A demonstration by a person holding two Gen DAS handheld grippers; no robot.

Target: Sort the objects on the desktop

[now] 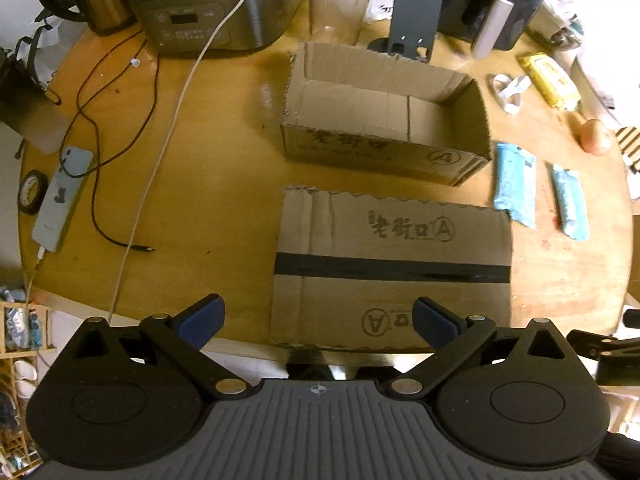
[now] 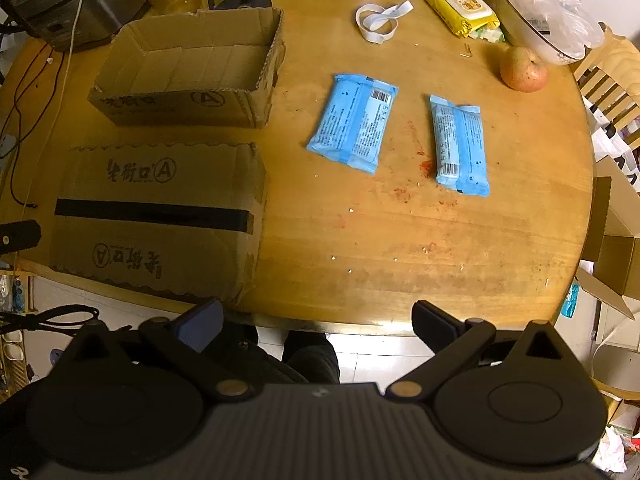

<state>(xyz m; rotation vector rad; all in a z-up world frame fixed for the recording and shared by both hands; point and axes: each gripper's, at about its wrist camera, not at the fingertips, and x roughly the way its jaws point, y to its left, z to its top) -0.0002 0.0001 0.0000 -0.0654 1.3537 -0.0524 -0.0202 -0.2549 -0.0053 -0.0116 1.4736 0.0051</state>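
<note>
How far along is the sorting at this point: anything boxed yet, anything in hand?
Nothing looks done: the open cardboard box is empty. Nothing is in hand: the left gripper and right gripper are both open. Left to sort: the two blue packets, lying on the table beside the box.

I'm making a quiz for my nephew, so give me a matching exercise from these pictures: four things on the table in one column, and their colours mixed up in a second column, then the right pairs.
Things:
1. apple
2. wet wipes pack
3. two snack packets
4. tape strip on the closed cardboard box

Colours:
A. black
B. light blue
C. reddish orange
D. yellow

Pairs: 1-C, 2-D, 3-B, 4-A
</note>
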